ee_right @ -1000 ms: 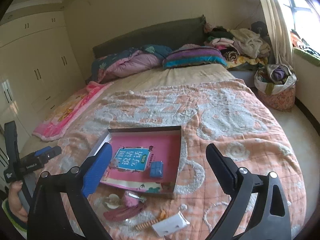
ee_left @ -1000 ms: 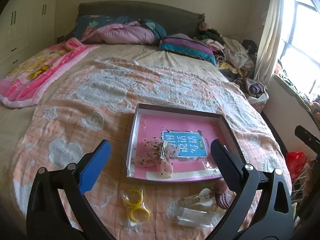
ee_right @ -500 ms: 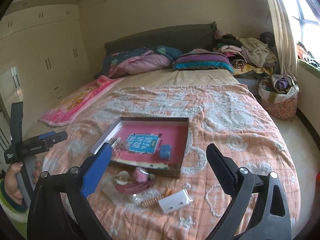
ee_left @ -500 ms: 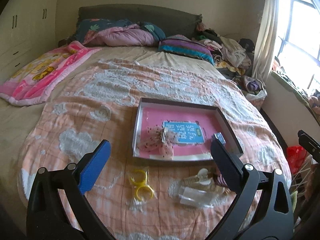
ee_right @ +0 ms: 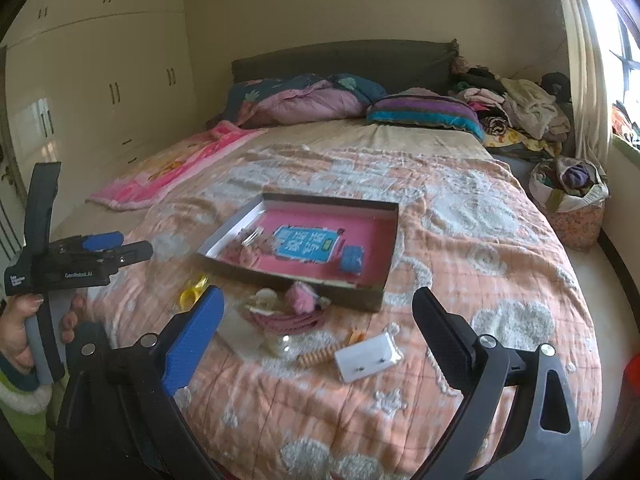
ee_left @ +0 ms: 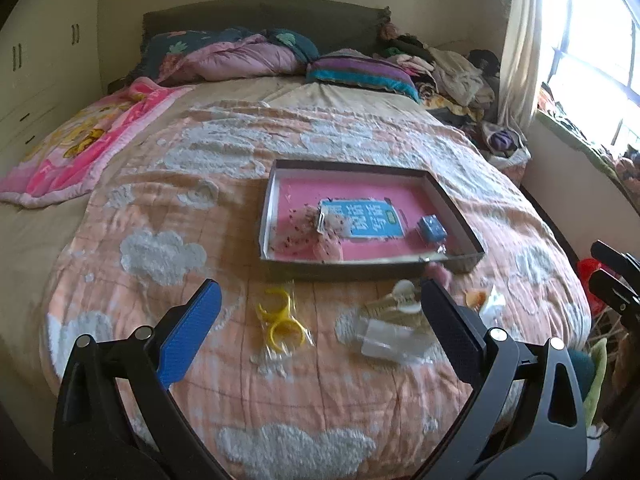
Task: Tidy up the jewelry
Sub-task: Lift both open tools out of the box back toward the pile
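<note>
Both grippers hang above the near edge of the bed, fingers spread wide and empty. Ahead of the left gripper (ee_left: 320,312) lie yellow rings (ee_left: 282,318); beyond them sits the shallow box (ee_left: 276,184). Before the right gripper (ee_right: 316,320), a white earring card (ee_right: 366,358) rests on the quilt (ee_right: 500,240).

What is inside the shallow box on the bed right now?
The box holds a pink sheet with a blue label, a speckled pink hair bow overlapping the label's left edge, and a small blue case. What lies beneath the sheet is hidden.

Home bedroom: bed (ee_left: 280,380), pillows (ee_right: 424,114), wardrobe (ee_right: 100,92).
</note>
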